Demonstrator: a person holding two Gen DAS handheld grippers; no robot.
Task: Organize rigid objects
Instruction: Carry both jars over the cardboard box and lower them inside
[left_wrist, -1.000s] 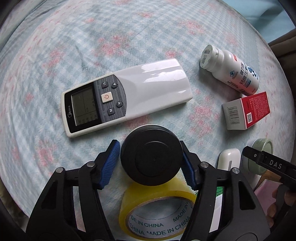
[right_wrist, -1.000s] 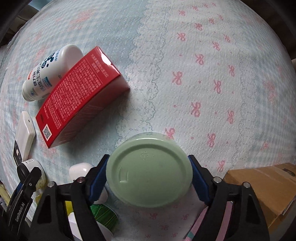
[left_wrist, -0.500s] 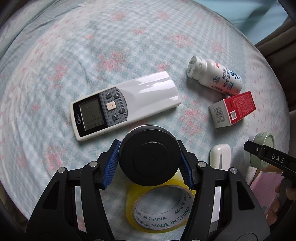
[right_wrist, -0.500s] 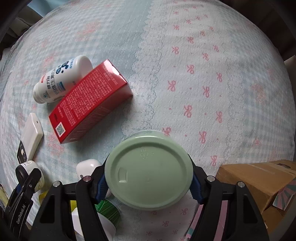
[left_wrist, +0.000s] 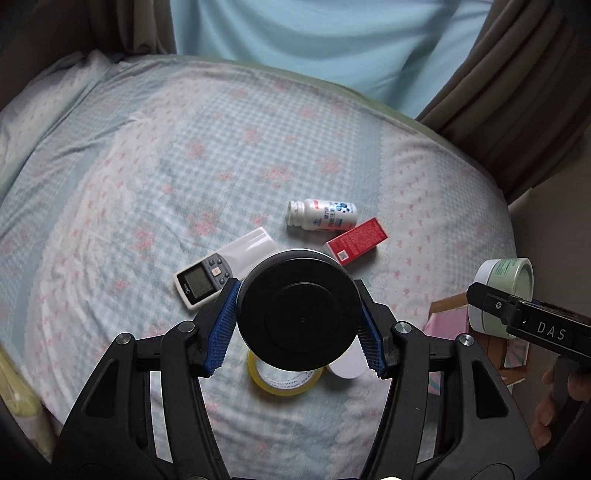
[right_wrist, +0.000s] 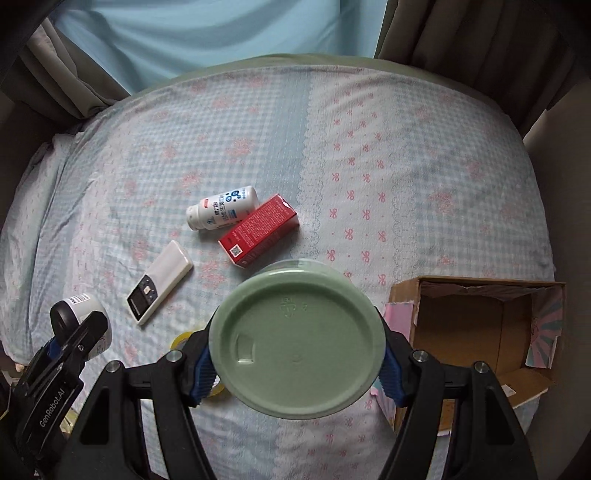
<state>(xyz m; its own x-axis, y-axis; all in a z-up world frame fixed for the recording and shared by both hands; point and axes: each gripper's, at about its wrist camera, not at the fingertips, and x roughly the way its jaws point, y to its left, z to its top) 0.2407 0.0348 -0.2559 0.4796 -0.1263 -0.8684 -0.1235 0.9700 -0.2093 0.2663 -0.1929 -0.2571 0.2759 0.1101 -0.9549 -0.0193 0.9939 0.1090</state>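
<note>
black-lidded jar (left_wrist: 299, 314) clamped in left tongs (left_wrist: 298, 325), green-lidded jar (right_wrist: 297, 343) in right tongs (right_wrist: 297, 356) marked "das".

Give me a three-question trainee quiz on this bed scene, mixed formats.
1. True or false: the cardboard box already holds the remote.
2. What does the left hand-held gripper hold? A) tape roll B) black-lidded jar C) red box
3. Fill in: the white bottle lies beside the ___ box.

Key
1. False: the box looks empty, and the remote lies on the bedsheet.
2. B: the black-lidded jar. The right hand-held gripper holds the green-lidded jar.
3. Red: the red box.
</note>
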